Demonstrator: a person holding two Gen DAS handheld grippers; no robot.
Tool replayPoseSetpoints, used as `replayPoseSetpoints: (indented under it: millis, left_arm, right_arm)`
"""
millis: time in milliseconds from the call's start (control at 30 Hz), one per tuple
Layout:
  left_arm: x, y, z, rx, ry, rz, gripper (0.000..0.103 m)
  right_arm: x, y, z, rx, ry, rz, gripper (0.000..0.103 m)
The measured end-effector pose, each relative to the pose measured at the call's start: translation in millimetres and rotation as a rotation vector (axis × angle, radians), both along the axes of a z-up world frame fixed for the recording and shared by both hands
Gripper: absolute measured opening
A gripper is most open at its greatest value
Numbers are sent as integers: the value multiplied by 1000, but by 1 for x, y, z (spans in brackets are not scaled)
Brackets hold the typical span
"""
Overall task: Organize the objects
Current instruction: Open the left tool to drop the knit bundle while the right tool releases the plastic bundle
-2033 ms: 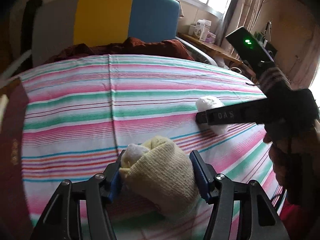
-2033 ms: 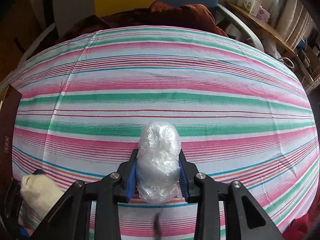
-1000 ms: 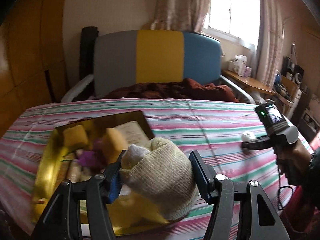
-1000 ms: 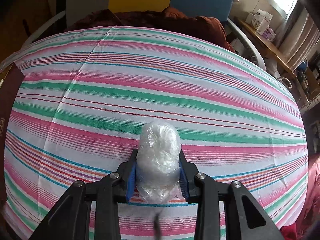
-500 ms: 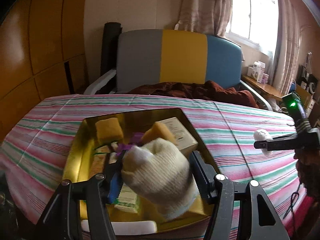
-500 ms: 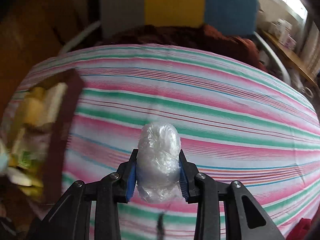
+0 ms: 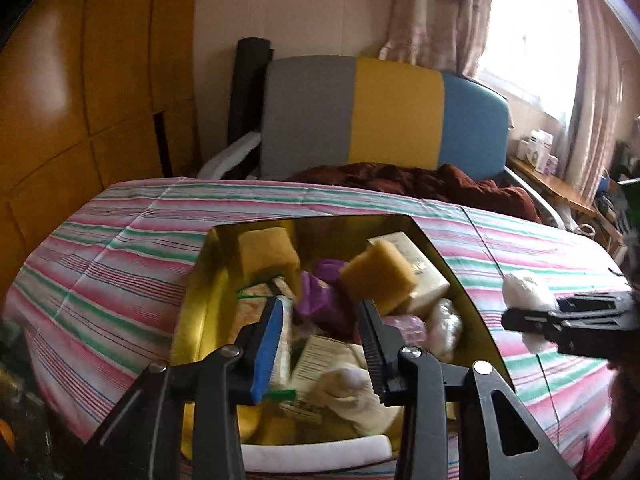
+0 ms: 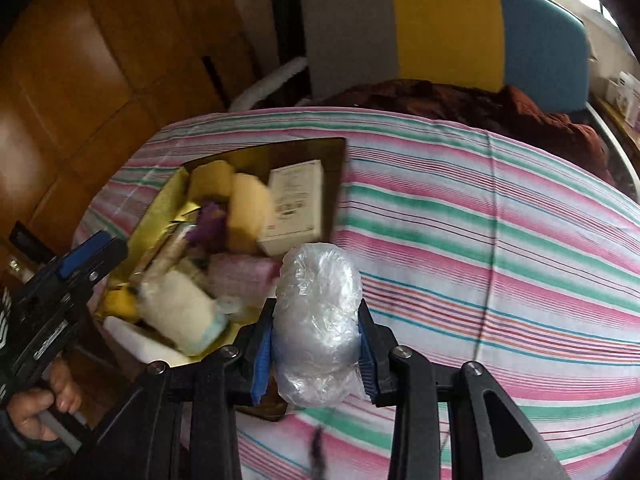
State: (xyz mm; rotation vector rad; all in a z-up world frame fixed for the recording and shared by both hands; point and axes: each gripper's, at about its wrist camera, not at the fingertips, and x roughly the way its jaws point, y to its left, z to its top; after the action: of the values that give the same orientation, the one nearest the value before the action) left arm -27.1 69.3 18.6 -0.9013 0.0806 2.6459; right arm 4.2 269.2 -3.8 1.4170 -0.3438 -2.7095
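A gold-lined box (image 7: 196,300) sits on the striped bed, full of items: yellow sponges (image 7: 378,274), a cream carton (image 7: 420,276), purple wrap. My left gripper (image 7: 320,336) is open and empty above the box. The cream knit sock bundle (image 7: 352,392) lies in the box below it, also seen in the right wrist view (image 8: 180,312). My right gripper (image 8: 316,344) is shut on a crumpled clear plastic bag (image 8: 318,320), just right of the box (image 8: 160,208). From the left wrist view, it (image 7: 532,312) hovers at the right.
The striped sheet (image 8: 480,240) covers the bed to the right of the box. A dark red blanket (image 7: 420,184) lies at the headboard (image 7: 392,112). Wooden panels (image 7: 80,100) stand on the left. A side shelf with small boxes (image 7: 540,156) is at the far right.
My left gripper has opened and dropped the cream sock bundle into the box. My right gripper has swung left toward the box, still holding the plastic bag.
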Motion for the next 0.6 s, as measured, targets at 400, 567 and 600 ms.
replayPoseSetpoints:
  millis: [400,567,600]
  left_arm:
    - [2,-27,1,-7,24,75,60]
    - [3,-38,4,0,35,118,78]
    - [3,-40,4,2,36,122,82]
  right_arm:
    - [-30,-42,12,-53,81,61,47]
    - [-56,-57,6,-60,60,66,66]
    - [-57,-58,7,-61,65,65,66]
